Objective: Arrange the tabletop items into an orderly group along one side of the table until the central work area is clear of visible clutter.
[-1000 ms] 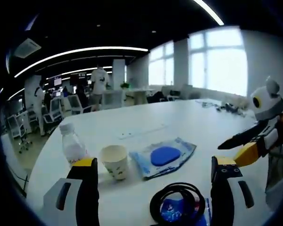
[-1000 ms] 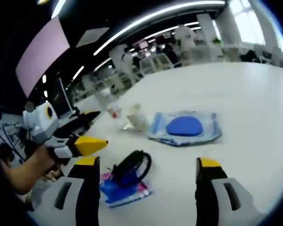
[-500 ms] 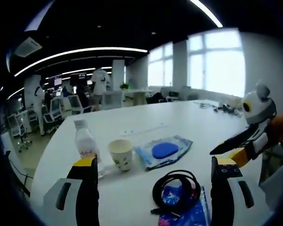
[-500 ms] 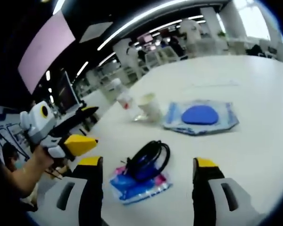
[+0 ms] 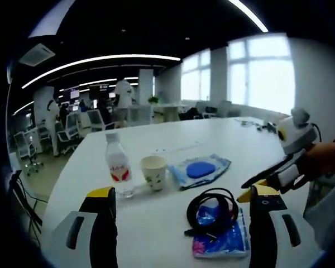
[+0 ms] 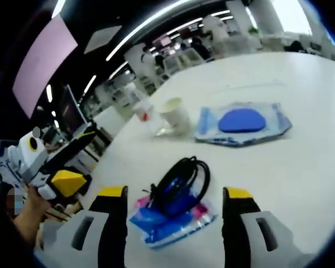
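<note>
On the white table (image 5: pixel 173 131) four things lay in a loose cluster. Nearest the grippers was a blue plastic packet (image 5: pixel 226 243) with a pink corner, and a coiled black cable (image 5: pixel 212 205) rested on top of it. In the right gripper view the same cable (image 6: pixel 181 178) lay across the packet (image 6: pixel 170 220) just beyond the jaws.

Farther away stood a paper cup (image 5: pixel 153 172), upright and open at the top. Just to its left stood a clear water bottle (image 5: pixel 117 164) with a red label and a white cap, also upright; the two were close, but I could not tell if they touched. To the right of the cup lay a flat clear pouch with a blue oval pad (image 5: pixel 201 169) inside. In the right gripper view the cup (image 6: pixel 176 115), the bottle (image 6: pixel 145 114) and the pouch (image 6: pixel 243 123) formed a row at the far side of the cable.

The left gripper (image 5: pixel 181 198) had its yellow-tipped jaws wide apart and held nothing. The right gripper (image 6: pixel 173 192) was likewise spread, with nothing between its jaws. Both hovered above the table, near the packet. In the left gripper view the other gripper (image 5: pixel 273 173) came in from the right, held by a hand (image 5: pixel 324 162).

Far behind the table were office chairs (image 5: pixel 30 148), standing people (image 5: pixel 123 97) and bright windows (image 5: pixel 262 75).
</note>
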`<state>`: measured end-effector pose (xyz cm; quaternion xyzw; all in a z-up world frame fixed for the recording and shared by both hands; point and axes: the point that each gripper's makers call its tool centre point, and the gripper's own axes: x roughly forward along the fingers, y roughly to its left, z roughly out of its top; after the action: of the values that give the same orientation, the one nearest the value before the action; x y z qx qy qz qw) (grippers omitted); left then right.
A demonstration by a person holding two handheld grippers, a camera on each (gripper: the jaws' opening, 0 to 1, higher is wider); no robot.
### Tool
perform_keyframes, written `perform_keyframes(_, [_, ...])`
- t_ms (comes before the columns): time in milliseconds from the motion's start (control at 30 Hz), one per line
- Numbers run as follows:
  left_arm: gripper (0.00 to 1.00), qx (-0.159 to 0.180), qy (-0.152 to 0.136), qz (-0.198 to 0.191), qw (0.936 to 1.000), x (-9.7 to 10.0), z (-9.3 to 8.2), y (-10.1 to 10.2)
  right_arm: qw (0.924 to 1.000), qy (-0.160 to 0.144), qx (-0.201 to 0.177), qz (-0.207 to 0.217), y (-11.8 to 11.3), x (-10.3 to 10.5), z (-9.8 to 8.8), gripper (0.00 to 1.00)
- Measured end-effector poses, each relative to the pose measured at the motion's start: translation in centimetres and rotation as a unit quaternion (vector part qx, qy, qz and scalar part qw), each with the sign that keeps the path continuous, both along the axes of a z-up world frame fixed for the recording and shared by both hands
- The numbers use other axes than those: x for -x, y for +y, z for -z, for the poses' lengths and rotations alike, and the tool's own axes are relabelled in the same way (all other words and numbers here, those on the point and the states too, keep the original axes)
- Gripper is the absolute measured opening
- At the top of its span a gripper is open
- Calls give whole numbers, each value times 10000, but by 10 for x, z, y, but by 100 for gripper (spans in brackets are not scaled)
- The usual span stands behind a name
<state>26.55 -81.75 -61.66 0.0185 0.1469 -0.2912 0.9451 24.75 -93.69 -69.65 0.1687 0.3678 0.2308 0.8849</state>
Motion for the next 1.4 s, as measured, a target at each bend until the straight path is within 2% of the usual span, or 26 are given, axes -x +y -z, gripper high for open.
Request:
perform_keyframes(267, [99,-144,-14,-22,9999,10,2,10,9998,193,55,47,9,-13,17,63])
perform_keyframes(367, [99,37,-1,-102,9999,13,1,13,9992,372,-18,129,11,-17,24,61])
perform_keyframes(433, [99,23,92,-102,9999,17,5,15,9985,496,-69,234,13,-20,30,59])
perform_keyframes(600, [99,-27,159,-148,9998,21,10,19,9982,534,-55,264,15,-26,36,56])
perform_keyframes(867, [97,0,220,-220,9995,24,12,22,9968,624,40,493,6,-28,41,39])
perform_keyframes(933, [97,6,218,-251,9994,25,12,23,9947,852,80,579,1,-25,47,32])
perform_keyframes(1000, [96,9,202,-332,9992,24,13,26,9926,917,-137,782,1,-28,47,30])
perform_keyframes(1067, [96,60,290,-378,9988,25,16,30,9925,924,-127,791,-1,-28,47,29])
perform_keyframes(1200, [95,73,272,-466,9985,25,15,36,9926,873,-165,832,0,-29,44,25])
perform_keyframes(1300, [94,104,322,-560,9979,24,18,41,9945,698,-165,762,1,-32,38,17])
perform_keyframes(1400, [93,181,344,-629,9973,24,18,44,9946,589,-335,780,2,-35,29,8])
